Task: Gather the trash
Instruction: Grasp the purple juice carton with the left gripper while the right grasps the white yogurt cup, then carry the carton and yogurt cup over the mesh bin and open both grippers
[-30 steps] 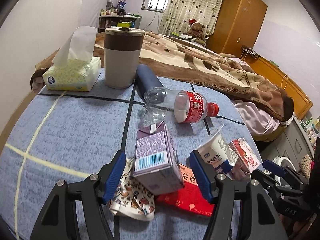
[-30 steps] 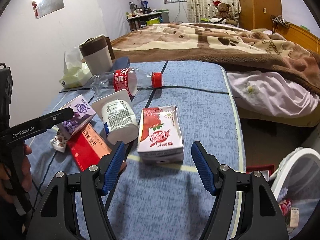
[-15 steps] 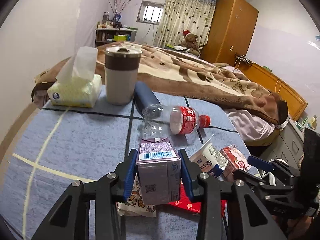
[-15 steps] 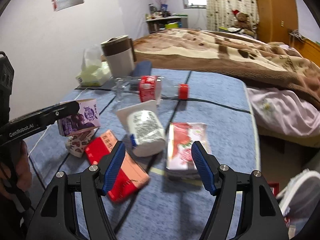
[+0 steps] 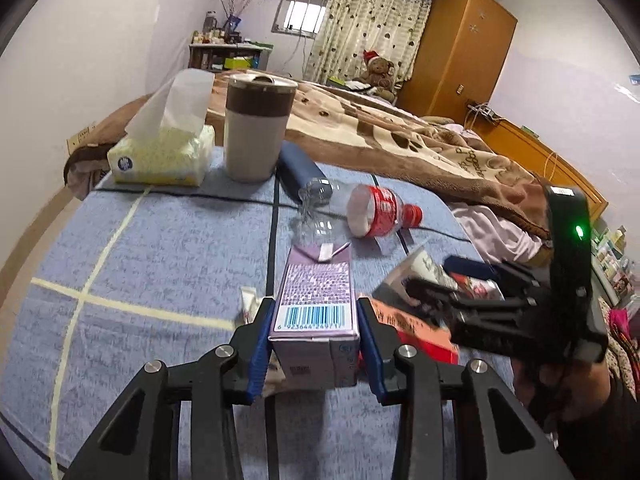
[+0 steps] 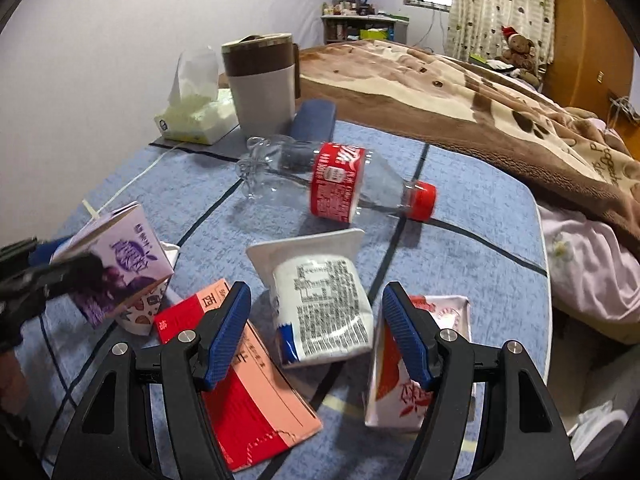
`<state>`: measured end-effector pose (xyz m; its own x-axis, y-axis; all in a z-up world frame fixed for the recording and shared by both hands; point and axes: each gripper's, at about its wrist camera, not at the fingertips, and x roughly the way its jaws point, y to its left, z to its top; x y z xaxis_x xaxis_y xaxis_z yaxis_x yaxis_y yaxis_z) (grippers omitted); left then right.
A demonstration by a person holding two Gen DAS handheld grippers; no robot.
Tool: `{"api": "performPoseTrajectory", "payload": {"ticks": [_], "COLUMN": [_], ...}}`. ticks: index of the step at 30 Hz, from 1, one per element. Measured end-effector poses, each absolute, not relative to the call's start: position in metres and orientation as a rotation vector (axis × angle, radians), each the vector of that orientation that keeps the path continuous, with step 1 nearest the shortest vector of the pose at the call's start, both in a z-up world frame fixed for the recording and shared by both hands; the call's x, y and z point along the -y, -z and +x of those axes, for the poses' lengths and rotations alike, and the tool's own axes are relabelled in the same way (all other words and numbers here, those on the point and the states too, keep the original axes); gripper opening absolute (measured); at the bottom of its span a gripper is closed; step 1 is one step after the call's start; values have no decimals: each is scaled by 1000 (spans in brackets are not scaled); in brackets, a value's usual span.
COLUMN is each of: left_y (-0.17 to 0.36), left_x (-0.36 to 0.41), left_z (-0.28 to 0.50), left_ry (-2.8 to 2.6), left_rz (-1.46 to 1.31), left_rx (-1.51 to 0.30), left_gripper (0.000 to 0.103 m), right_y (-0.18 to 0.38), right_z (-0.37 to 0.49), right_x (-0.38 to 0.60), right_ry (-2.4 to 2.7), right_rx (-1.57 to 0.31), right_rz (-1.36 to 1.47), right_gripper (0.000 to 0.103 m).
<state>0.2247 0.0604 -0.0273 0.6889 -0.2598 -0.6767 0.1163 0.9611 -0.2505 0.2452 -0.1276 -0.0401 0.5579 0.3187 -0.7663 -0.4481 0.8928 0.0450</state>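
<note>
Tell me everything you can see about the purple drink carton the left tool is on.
The purple drink carton is a small rectangular paperboard box, lilac with a darker purple fruit picture on one face, a barcode panel on another and a folded top flap with a white patch. It looks slightly creased. The left tool is shut on it, blue pads pressing two opposite sides. In the right wrist view it hangs tilted above the blue tablecloth, its lower corner over a patterned wrapper; whether they touch is unclear.
</note>
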Motion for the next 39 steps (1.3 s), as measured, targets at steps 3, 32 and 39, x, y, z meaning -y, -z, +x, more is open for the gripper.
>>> {"api": "performPoseTrajectory", "payload": {"ticks": [3,32,39], "left_y": [30,9,6], "left_x": [-61,-42,-8], "left_z": [220,175,150], "left_ry": [226,250,328], "left_rz": [-201,-176,-154], "left_rx": [-800,-761,-771], "left_gripper": [39,38,38], "right_y": [42,-14,-11], "right_z": [244,147,111], "right_x": [122,168,213], "right_ry": [-454,-413,-331], "right_rx": [-866,-708,-703], "right_rz": [-207,-64,41], "right_gripper": [70,54,54]}}
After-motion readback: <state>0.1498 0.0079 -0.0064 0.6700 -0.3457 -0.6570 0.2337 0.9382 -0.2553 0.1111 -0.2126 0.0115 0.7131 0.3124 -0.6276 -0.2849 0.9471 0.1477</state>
